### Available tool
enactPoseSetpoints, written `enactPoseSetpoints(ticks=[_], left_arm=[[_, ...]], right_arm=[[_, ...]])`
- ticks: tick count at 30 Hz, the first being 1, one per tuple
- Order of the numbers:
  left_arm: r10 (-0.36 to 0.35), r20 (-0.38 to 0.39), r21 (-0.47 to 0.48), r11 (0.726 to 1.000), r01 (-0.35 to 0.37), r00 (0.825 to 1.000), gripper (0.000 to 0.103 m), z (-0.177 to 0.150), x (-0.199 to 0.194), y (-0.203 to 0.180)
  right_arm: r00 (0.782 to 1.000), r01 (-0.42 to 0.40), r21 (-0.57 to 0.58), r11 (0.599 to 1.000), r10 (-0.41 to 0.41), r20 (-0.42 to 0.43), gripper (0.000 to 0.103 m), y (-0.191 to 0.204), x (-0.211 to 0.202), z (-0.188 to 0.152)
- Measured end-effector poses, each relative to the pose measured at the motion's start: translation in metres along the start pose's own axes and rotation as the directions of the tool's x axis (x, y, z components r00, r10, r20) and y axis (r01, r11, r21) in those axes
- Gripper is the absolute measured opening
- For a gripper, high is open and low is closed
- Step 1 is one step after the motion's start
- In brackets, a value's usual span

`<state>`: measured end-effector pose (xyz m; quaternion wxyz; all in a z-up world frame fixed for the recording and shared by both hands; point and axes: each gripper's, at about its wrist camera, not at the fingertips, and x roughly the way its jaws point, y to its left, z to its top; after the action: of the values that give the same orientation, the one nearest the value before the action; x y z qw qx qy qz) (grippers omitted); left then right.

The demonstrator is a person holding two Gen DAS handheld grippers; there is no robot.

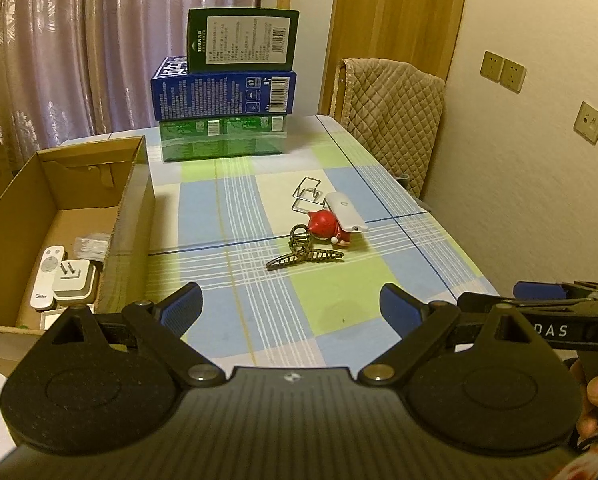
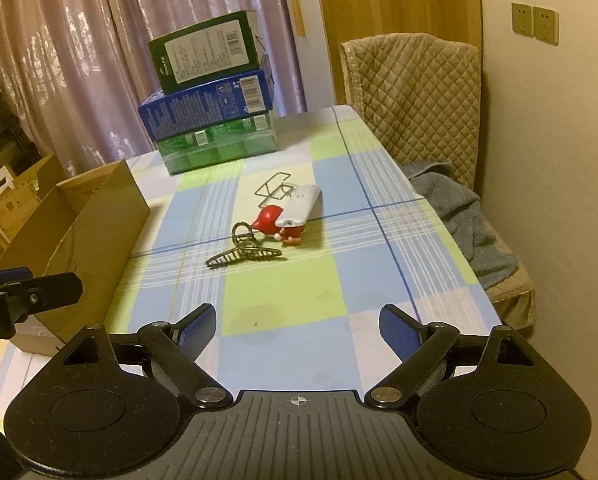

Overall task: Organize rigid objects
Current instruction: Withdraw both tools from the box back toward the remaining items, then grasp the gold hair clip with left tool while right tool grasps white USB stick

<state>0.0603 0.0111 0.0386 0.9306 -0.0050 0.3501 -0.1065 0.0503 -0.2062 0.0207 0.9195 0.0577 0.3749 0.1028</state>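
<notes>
A small heap lies mid-table: a dark hair claw clip (image 1: 305, 258) (image 2: 243, 257), a red figurine (image 1: 326, 229) (image 2: 277, 225) with a white oblong device (image 1: 345, 212) (image 2: 302, 205) leaning on it, and a wire clip (image 1: 307, 192) (image 2: 274, 186) behind. My left gripper (image 1: 291, 306) hovers open over the near cloth, short of the heap, nothing between its blue pads. My right gripper (image 2: 297, 330) is open too, likewise empty. An open cardboard box (image 1: 131, 200) (image 2: 99, 216) at the left holds a white remote (image 1: 47, 276) and a plug adapter (image 1: 73, 280).
Three stacked boxes (image 1: 225, 88) (image 2: 215, 96), green, blue and dark green, stand at the far end of the checked tablecloth (image 1: 339, 300). A quilted chair (image 1: 395, 112) (image 2: 419, 92) sits by the right wall, a grey towel (image 2: 459, 208) on its seat. Curtains hang behind.
</notes>
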Motion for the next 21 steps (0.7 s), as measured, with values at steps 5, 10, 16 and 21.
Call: enactPoseSetpoints(ticks=[5, 10, 16, 21], left_arm=[[-0.006, -0.009, 0.004, 1.0, 0.006, 1.0, 0.093, 0.003, 0.012, -0.003], [-0.009, -0.021, 0.009, 1.0, 0.009, 1.0, 0.093, 0.005, 0.03, -0.005], [-0.018, -0.031, 0.005, 1.0, 0.018, 0.999, 0.091, 0.011, 0.061, -0.003], [-0.032, -0.042, -0.003, 0.999, 0.032, 0.999, 0.089, 0.018, 0.096, 0.0]], right_arm=[[1.0, 0.012, -0.004, 1.0, -0.012, -0.009, 0.086, -0.006, 0.009, 0.002], [1.0, 0.022, -0.009, 1.0, -0.022, -0.017, 0.086, -0.012, 0.022, 0.005], [1.0, 0.018, -0.014, 1.0, -0.018, -0.023, 0.086, -0.019, 0.042, 0.01], [1.0, 0.004, -0.024, 1.0, -0.004, -0.009, 0.086, -0.025, 0.062, 0.017]])
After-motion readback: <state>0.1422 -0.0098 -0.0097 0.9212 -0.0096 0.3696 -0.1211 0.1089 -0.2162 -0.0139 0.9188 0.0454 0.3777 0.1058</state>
